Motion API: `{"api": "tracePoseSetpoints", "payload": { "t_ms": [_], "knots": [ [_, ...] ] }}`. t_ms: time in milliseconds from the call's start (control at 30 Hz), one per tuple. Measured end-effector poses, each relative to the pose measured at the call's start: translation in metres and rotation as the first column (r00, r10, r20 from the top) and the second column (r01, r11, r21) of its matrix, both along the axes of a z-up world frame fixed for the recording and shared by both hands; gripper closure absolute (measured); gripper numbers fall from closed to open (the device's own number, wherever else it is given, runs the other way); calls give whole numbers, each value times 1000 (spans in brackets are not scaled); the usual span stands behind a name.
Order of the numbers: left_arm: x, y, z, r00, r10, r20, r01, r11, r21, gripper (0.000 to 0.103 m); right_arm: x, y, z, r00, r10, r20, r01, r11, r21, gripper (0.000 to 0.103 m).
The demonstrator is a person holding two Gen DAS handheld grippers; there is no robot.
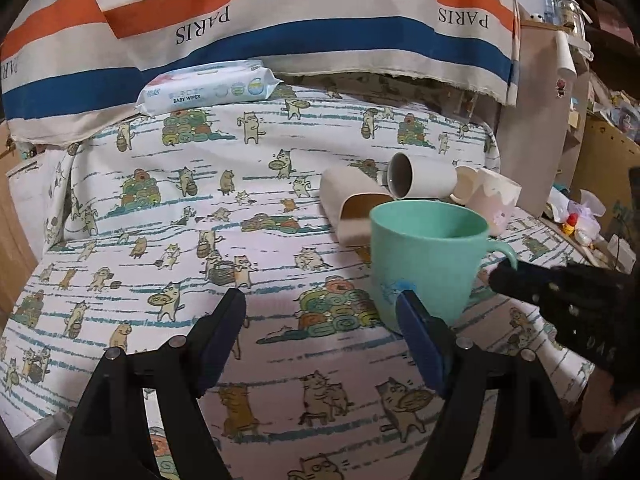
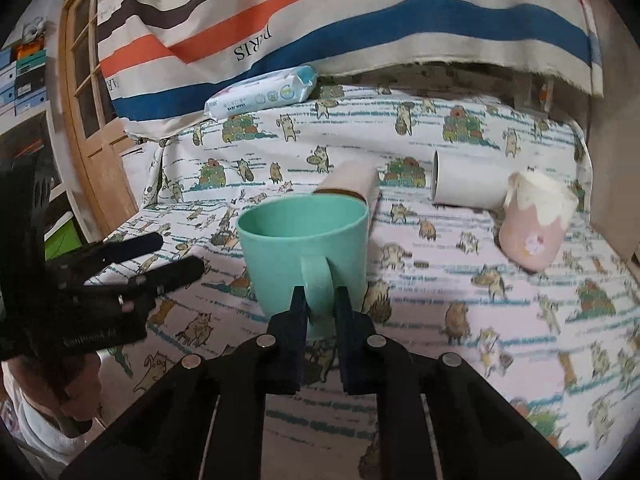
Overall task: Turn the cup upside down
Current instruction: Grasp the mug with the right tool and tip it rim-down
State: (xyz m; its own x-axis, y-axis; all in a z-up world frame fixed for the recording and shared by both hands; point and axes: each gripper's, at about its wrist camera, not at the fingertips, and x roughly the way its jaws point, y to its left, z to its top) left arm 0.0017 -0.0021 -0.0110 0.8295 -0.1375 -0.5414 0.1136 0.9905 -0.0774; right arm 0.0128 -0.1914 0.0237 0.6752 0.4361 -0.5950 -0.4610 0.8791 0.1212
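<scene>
Upright near the surface's right edge, the green cup (image 2: 304,240) had its handle (image 2: 318,280) pinched by the right claw (image 2: 320,300); the left claw (image 1: 320,300) waited spread. A firm hold should steady rotation.

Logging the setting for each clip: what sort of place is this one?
Probably a cluttered home room: a cat-print cloth covers the table, a baby wipes pack lies at the back, and storage boxes are stacked by a wooden door.

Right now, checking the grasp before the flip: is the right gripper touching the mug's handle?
Touching. The right wrist view shows the right gripper with both fingers pressed against the sides of the green mug's handle.
</scene>
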Motion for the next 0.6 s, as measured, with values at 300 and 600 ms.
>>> {"api": "tracePoseSetpoints", "payload": {
  "t_ms": [300,600],
  "knots": [
    [0,3,1,1000,-2,2,2,1000,-23,27,4,17,33,993,79,86,-76,996,-36,90],
    [2,2,-4,1000,-6,-21,6,1000,-17,27,30,20,31,995,73,75,-74,997,10,90]
  ]
}}
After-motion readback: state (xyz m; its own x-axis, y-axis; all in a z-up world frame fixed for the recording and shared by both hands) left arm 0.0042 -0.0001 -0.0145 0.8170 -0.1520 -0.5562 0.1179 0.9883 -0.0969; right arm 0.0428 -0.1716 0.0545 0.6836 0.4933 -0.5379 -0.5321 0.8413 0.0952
